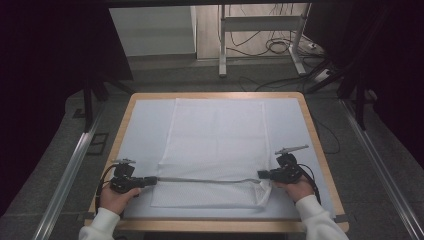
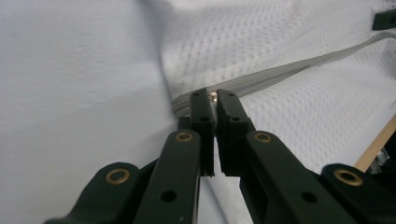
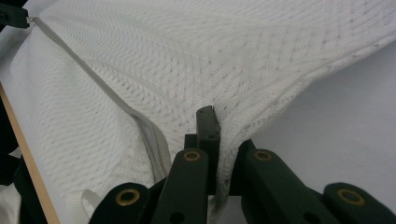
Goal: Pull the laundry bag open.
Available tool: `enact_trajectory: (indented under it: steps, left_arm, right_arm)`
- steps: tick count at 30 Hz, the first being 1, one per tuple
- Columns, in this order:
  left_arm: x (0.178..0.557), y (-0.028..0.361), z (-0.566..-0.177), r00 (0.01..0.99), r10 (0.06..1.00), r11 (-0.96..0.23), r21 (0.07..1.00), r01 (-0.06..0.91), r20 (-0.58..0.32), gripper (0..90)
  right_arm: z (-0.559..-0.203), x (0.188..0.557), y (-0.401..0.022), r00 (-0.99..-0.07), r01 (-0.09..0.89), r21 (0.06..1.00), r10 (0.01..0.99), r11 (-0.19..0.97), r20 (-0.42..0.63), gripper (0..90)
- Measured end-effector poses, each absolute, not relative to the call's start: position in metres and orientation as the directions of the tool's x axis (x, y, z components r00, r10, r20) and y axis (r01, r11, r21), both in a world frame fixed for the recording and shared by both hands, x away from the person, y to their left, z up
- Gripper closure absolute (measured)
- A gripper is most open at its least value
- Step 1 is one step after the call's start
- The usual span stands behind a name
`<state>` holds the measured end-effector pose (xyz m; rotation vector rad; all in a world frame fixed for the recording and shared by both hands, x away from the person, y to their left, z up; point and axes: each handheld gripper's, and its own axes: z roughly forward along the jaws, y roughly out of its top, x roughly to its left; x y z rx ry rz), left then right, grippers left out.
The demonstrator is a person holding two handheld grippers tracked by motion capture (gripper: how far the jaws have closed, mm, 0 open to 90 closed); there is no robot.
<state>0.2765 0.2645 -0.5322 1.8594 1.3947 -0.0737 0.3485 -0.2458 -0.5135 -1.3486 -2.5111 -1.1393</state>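
A white mesh bag [image 1: 217, 135] lies flat on the table's white cover [image 1: 142, 125], with a grey zipper [image 1: 205, 180] running across it near the front. My left gripper [image 1: 154, 181] is at the zipper's left end; in the left gripper view it [image 2: 213, 95] is shut on the small metal zipper pull [image 2: 213, 96]. My right gripper [image 1: 260, 175] is at the bag's right edge, level with the zipper. In the right gripper view it [image 3: 217, 116] is shut on a fold of mesh fabric [image 3: 233, 135] that covers one jaw. The zipper [image 3: 93, 79] stretches away to the left gripper [image 3: 14, 17].
The wooden table rim [image 1: 312, 125] frames the white cover. Beyond the far edge are a metal stand [image 1: 222, 45] and cables on the floor [image 1: 280, 47]. Metal rails [image 1: 70, 170] run along both sides of the table. A loop tab [image 3: 86, 198] hangs at the bag's corner.
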Motion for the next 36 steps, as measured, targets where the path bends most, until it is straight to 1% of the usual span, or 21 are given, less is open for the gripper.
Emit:
enact_trajectory:
  steps: [10, 15, 17, 18, 19, 20, 21, 22, 24, 25, 26, 27, 28, 29, 30, 31, 32, 36]
  left_arm:
    - [0.275, 0.263, -0.532, 0.399, 0.804, -0.104, 0.557, 0.824, -0.441, 86.7]
    - [0.275, 0.263, -0.533, 0.399, 0.804, -0.1, 0.561, 0.821, -0.44, 86.3]
    - [0.275, 0.261, -0.531, 0.408, 0.81, -0.109, 0.574, 0.812, -0.423, 84.7]
    - [0.275, 0.261, -0.531, 0.408, 0.81, -0.109, 0.574, 0.812, -0.423, 82.8]
    - [0.273, 0.259, -0.529, 0.413, 0.827, -0.123, 0.594, 0.795, -0.381, 78.2]
    - [0.271, 0.258, -0.526, 0.417, 0.833, -0.124, 0.612, 0.781, -0.363, 72.0]
    - [0.271, 0.258, -0.526, 0.417, 0.833, -0.124, 0.612, 0.781, -0.363, 68.6]
    - [0.267, 0.257, -0.519, 0.422, 0.838, -0.097, 0.666, 0.739, -0.346, 64.6]
    - [0.265, 0.254, -0.513, 0.431, 0.847, -0.089, 0.715, 0.693, -0.312, 53.9]
    - [0.265, 0.252, -0.51, 0.434, 0.85, -0.089, 0.73, 0.678, -0.299, 49.8]
    - [0.265, 0.252, -0.51, 0.434, 0.85, -0.089, 0.73, 0.678, -0.299, 45.6]
    - [0.265, 0.25, -0.508, 0.442, 0.849, -0.094, 0.74, 0.666, -0.289, 45.6]
    - [0.267, 0.246, -0.506, 0.46, 0.846, -0.117, 0.749, 0.652, -0.268, 38.8]
    - [0.267, 0.246, -0.506, 0.46, 0.846, -0.117, 0.749, 0.652, -0.268, 36.5]
    - [0.269, 0.244, -0.505, 0.468, 0.848, -0.135, 0.753, 0.644, -0.248, 35.6]
    - [0.269, 0.244, -0.505, 0.468, 0.848, -0.135, 0.753, 0.644, -0.248, 35.0]
    - [0.272, 0.243, -0.505, 0.469, 0.848, -0.137, 0.753, 0.643, -0.247, 34.5]
    - [0.285, 0.243, -0.502, 0.463, 0.854, -0.128, 0.764, 0.632, -0.239, 34.0]
  right_arm:
    - [-0.514, 0.349, -0.246, -0.61, 0.743, 0.577, 0.697, 0.339, 0.377, 88.0]
    - [-0.514, 0.348, -0.245, -0.613, 0.74, 0.579, 0.698, 0.343, 0.37, 87.8]
    - [-0.514, 0.348, -0.245, -0.616, 0.736, 0.581, 0.699, 0.346, 0.363, 87.0]
    - [-0.514, 0.347, -0.245, -0.617, 0.733, 0.586, 0.701, 0.345, 0.358, 83.2]
    - [-0.513, 0.347, -0.245, -0.616, 0.728, 0.591, 0.71, 0.348, 0.34, 74.9]
    - [-0.513, 0.346, -0.245, -0.615, 0.721, 0.599, 0.719, 0.348, 0.323, 65.4]
    - [-0.513, 0.346, -0.245, -0.615, 0.721, 0.599, 0.719, 0.348, 0.323, 65.4]
    - [-0.509, 0.344, -0.248, -0.597, 0.72, 0.614, 0.741, 0.324, 0.309, 56.5]
    - [-0.504, 0.342, -0.251, -0.591, 0.701, 0.648, 0.75, 0.297, 0.296, 48.1]
    - [-0.501, 0.341, -0.252, -0.59, 0.69, 0.664, 0.754, 0.286, 0.288, 45.9]
    - [-0.501, 0.341, -0.252, -0.59, 0.69, 0.664, 0.754, 0.286, 0.288, 45.9]
    - [-0.498, 0.34, -0.253, -0.592, 0.679, 0.678, 0.756, 0.282, 0.279, 44.0]
    - [-0.495, 0.338, -0.256, -0.591, 0.658, 0.703, 0.764, 0.27, 0.259, 41.4]
    - [-0.493, 0.337, -0.257, -0.591, 0.647, 0.714, 0.768, 0.268, 0.247, 40.8]
    - [-0.492, 0.337, -0.259, -0.592, 0.637, 0.723, 0.77, 0.266, 0.238, 40.3]
    - [-0.492, 0.337, -0.259, -0.592, 0.637, 0.723, 0.77, 0.266, 0.238, 40.3]
    - [-0.489, 0.335, -0.264, -0.59, 0.614, 0.745, 0.778, 0.26, 0.215, 39.0]
    - [-0.487, 0.335, -0.274, -0.583, 0.599, 0.759, 0.789, 0.255, 0.195, 38.1]
